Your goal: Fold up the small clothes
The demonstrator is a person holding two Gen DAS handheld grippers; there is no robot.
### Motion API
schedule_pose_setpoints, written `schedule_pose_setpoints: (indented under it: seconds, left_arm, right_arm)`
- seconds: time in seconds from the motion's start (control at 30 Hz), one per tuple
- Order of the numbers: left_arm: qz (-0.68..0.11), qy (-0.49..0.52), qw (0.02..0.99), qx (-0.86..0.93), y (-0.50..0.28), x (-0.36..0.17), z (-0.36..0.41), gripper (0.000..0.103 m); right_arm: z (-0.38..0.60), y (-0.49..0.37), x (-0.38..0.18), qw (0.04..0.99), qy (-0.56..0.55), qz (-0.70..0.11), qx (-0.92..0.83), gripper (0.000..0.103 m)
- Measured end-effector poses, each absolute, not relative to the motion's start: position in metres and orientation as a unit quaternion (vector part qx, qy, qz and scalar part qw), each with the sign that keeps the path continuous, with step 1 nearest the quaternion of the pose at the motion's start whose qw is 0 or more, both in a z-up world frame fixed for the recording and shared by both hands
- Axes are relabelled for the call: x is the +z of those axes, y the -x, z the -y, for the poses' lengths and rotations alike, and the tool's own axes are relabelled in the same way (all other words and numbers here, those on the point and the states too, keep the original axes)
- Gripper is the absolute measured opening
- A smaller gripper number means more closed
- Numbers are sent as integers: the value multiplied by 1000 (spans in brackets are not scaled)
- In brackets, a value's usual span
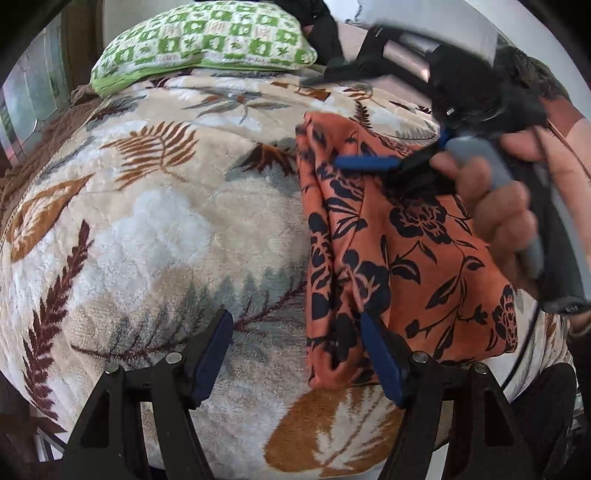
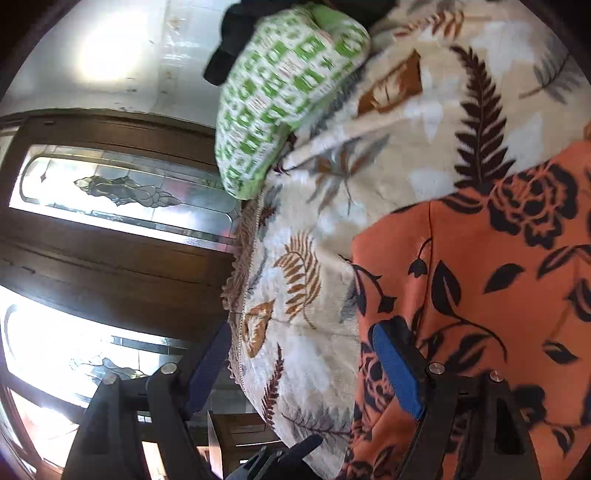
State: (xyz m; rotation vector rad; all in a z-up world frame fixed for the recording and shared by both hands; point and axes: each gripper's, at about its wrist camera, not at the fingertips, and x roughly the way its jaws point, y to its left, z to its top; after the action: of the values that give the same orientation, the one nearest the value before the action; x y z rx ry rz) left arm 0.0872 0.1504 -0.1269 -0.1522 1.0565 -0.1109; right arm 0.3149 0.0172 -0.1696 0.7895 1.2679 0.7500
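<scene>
An orange garment with a black flower print [image 1: 399,236] lies folded on the leaf-patterned blanket [image 1: 166,221]. My left gripper [image 1: 295,354] is open just above the blanket, its right finger at the garment's near left edge and nothing between the pads. The right gripper shows in the left wrist view [image 1: 373,162], held in a hand above the garment's far part. In the right wrist view the right gripper [image 2: 306,369] is open and empty, its right finger over the garment [image 2: 498,295].
A green-and-white patterned pillow [image 1: 203,40] lies at the far end of the blanket. A dark item [image 1: 321,33] sits behind it. A wooden door with leaded glass panes [image 2: 110,192] stands beyond the bed edge.
</scene>
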Motion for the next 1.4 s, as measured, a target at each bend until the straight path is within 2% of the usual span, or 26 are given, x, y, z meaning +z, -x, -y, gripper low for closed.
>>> schedule_pose_setpoints:
  seconds: [0.03,0.23,0.4,0.6,0.7,0.83,0.93,1.13,1.2,1.27,1.4]
  left_arm:
    - [-503,79,859,-54,-87,-127,-153,72]
    - [-510,89,854,-61,-88,-137,-156,72]
    - [-508,96,854,-64,-91,-136,-161,72]
    - [-484,111,866,-59,-84,-121,-166,72]
    - [-477,122,869,-54,-82,-112,-167,72]
    - [-478,114,869,-54,-78,-109,-156,72]
    - [-513,43,857,-19,-86,-131,-140,72]
    - [-484,41,874,-6,-82,-115,-142,72]
    - [-497,17,868,1,-87,-122,-136,72]
    - [-511,10,860,6,-91,-132,-137,72]
    - [-486,21,874,12,-86,-117,-141,72]
  right_arm:
    - [-17,-319,-181,659,-370,-573,317,81]
    - [-31,-325,-146,679,-364,-535,347,82]
    - [-30,-350,-179,676,-369,-562,301,82]
    - [15,-281,-113,710,-328,-508,361,83]
    - [57,-227,-102,724,-325,-489,361,83]
    - [94,-172,-138,699,-382,-494,348,88]
    - [98,-155,-184,677,-399,-535,310,87]
    - [120,-122,-152,711,-408,-459,343,87]
    - [136,-117,-169,724,-404,-472,299,87]
    - [150,-114,-197,694,-442,-493,284,87]
    - [156,-114,-175,706,-441,-465,302,87]
